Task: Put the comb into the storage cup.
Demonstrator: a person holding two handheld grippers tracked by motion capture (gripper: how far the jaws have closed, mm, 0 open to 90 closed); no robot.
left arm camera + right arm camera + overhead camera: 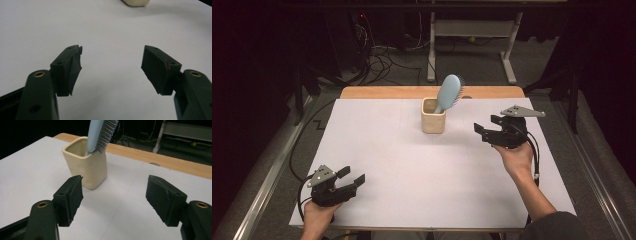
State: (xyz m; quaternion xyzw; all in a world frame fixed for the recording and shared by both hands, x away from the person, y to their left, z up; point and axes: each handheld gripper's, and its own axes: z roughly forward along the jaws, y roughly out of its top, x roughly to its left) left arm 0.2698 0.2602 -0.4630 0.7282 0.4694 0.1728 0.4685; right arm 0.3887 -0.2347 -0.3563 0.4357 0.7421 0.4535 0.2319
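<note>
Cream ceramic is what we are facing: the cup (86, 166) is standing upright just ahead of our right gripper (113, 186), nearer its left jaw and apart from both. We are keeping those jaws spread wide, with bare white sheet (120, 217) between them. A blue brush (96, 133) is leaning in the cup, handle down, bristles turned toward the far edge of the table (412, 92). From above, we are seeing the right gripper (484, 125) pointing at the cup (432, 116) from its side, the brush (449, 93) rising over the rim. Our left gripper (112, 60) is resting well back from the cup (136, 2), which lies far beyond its jaws, and we are holding these spread too, pinching nothing.
</note>
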